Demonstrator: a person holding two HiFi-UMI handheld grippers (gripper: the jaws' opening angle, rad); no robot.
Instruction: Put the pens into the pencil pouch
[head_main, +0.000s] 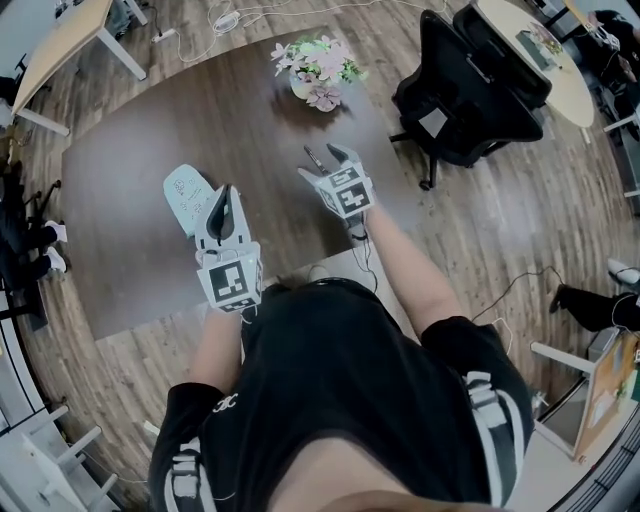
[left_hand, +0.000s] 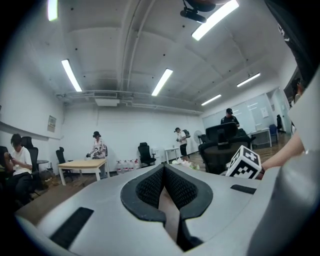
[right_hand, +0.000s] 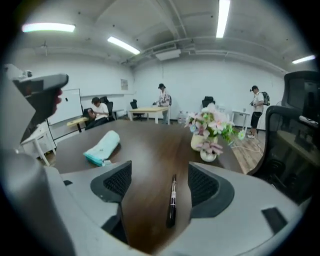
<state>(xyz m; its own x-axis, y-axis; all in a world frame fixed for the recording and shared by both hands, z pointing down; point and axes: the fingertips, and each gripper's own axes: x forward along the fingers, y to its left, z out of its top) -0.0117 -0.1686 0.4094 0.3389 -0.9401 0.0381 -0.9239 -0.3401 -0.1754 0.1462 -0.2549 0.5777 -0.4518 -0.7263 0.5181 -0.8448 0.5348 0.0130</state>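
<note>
A black pen (right_hand: 171, 200) lies on the dark brown table (head_main: 140, 230), pointing away from me. My right gripper (right_hand: 160, 182) is open, one jaw on each side of the pen, and the pads are not touching it. In the head view the pen (head_main: 314, 158) shows between the right gripper's (head_main: 322, 165) jaws. A light teal pencil pouch (head_main: 186, 194) lies to the left, also visible in the right gripper view (right_hand: 103, 146). My left gripper (head_main: 224, 192) is shut and empty just right of the pouch. It points level across the room (left_hand: 164, 172).
A vase of pink flowers (head_main: 320, 72) stands at the table's far side, beyond the pen. A black office chair (head_main: 470, 85) is off the table's right end. Cables run across the wooden floor (head_main: 240, 18). People and desks are at the far wall.
</note>
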